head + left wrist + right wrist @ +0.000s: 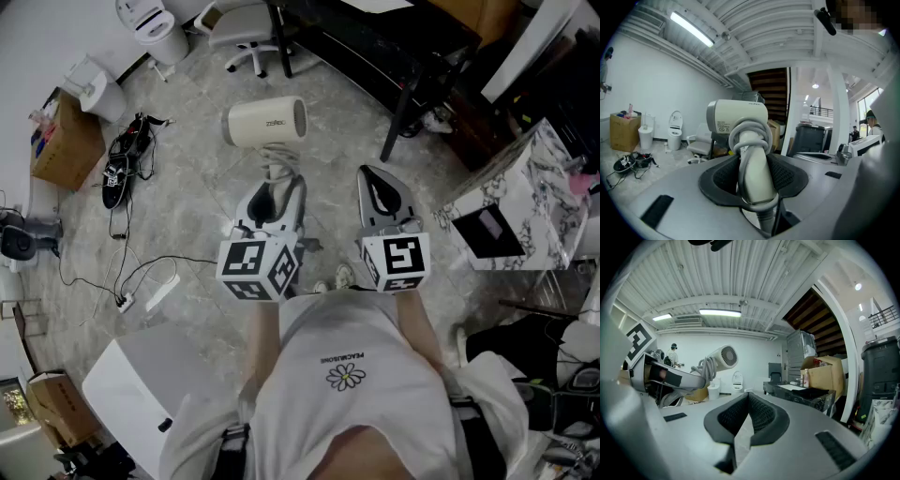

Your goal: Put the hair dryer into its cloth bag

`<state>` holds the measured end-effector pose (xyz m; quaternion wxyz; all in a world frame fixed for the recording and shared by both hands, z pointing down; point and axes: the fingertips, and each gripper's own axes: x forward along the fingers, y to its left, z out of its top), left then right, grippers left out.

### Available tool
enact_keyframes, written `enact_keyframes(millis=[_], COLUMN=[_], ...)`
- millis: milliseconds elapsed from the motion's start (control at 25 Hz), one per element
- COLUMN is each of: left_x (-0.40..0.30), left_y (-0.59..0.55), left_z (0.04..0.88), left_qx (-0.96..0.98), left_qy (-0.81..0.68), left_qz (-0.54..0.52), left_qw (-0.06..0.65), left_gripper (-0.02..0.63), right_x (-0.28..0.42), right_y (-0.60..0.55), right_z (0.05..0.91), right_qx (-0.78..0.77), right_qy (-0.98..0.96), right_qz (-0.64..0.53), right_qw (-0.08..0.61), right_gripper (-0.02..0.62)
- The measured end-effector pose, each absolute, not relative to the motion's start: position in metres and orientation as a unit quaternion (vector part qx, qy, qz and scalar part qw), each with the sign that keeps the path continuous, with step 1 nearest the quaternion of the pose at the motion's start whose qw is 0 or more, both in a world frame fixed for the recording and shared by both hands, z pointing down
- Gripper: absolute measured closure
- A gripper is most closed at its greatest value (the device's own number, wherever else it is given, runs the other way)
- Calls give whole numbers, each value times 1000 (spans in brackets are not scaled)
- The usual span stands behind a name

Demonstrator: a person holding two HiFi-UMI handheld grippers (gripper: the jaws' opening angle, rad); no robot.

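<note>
Head view: the person stands over a bare stretch of floor (192,225) with both tools held out in front. The left gripper (275,186) has its jaws clamped on the handle of the hair dryer (265,123). The handle runs straight on from the jaws, away from the person. The barrel sits crosswise at the far end, its long axis lying left to right. The right gripper (378,178) is just beside it, level with it, and carries nothing. No cloth bag can be picked out here. The floor ahead is open. An office chair (239,28) stands beyond the dryer, a marbled box (520,202) is off to the right, and a tangle of cables (127,169) lies to the left.

Left gripper view: the left gripper (753,165) pinches the pale handle between its pads, with the cord (749,132) wound in loops around it. The hair dryer (738,121) rises upright past the tips. The bag is not in sight.

Right gripper view: the right gripper (749,414) has its jaws shut pad to pad with nothing between them. To its left are the left gripper (670,378) and the hair dryer (723,356), whose grille end is turned this way.

As the dryer is already held, the free right hand looks like the one to fetch and spread the bag, which must first be found. The barrel would probably enter more easily end-on than crosswise.
</note>
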<state>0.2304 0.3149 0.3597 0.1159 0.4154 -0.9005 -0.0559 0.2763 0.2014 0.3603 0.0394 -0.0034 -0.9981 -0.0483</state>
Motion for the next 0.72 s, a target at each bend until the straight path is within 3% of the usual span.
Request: enact_keyframes(millis=[720], left_x=[205], left_y=[297], left_z=[364], left_qx=[384], left_qy=[-911], left_qz=[-80], left_qw=[126], left_gripper=[425], right_x=[265], right_y=[168], right_z=[369], right_qx=[-36], right_qy=[-997], right_qz=[-53], right_qw=[31], right_gripper=[583])
